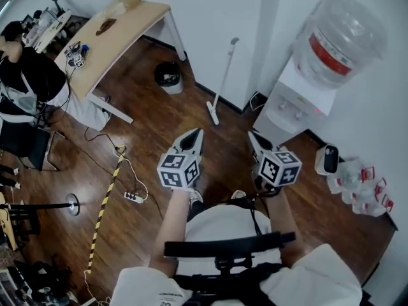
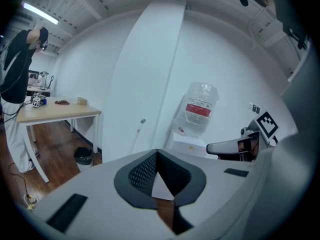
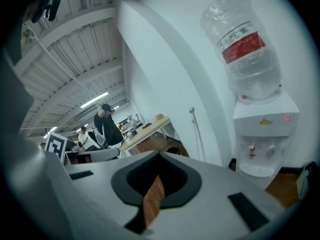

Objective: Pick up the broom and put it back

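Note:
The broom (image 1: 222, 81) is white and slim. It leans upright against the white wall, its head on the wood floor between a bin and a water dispenser. My left gripper (image 1: 196, 134) and right gripper (image 1: 252, 136) are held side by side over the floor, short of the broom and pointing toward it. Both are shut with nothing between the jaws. In the left gripper view the broom (image 2: 138, 133) stands ahead, just left of the shut left gripper (image 2: 157, 152). In the right gripper view the broom (image 3: 195, 130) rises past the shut right gripper (image 3: 160, 154).
A water dispenser (image 1: 294, 104) with a big bottle (image 1: 338, 40) stands right of the broom, a black bin (image 1: 168, 75) to its left. A wooden table (image 1: 131, 24) and a person (image 1: 25, 75) are far left. A power strip (image 1: 132, 197), striped tape (image 1: 105, 199) and white packets (image 1: 363, 187) lie on the floor.

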A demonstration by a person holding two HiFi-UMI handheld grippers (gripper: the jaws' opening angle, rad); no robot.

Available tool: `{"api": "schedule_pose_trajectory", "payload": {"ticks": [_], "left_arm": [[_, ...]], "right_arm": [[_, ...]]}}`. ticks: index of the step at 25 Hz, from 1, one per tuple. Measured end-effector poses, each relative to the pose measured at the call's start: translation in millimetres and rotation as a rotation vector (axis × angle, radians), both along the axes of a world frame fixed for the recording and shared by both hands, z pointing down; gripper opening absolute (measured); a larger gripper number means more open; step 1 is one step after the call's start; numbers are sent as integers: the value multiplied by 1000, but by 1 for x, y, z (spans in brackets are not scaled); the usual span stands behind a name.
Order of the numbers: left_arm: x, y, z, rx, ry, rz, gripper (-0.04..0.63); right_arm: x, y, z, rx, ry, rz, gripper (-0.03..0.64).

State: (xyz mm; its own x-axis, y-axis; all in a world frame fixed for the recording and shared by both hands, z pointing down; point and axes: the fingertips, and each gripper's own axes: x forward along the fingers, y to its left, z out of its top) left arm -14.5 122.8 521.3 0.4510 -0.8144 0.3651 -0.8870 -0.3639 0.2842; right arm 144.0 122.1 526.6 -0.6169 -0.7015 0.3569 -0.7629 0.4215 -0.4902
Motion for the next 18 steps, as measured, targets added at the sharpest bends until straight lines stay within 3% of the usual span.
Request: {"api": "schedule_pose_trajectory", "payload": {"ticks": [18], "left_arm": [[-37,1,-30,62,63,43,2]], "right_arm": [[-59,13,-30,63,66,2,15]]}}
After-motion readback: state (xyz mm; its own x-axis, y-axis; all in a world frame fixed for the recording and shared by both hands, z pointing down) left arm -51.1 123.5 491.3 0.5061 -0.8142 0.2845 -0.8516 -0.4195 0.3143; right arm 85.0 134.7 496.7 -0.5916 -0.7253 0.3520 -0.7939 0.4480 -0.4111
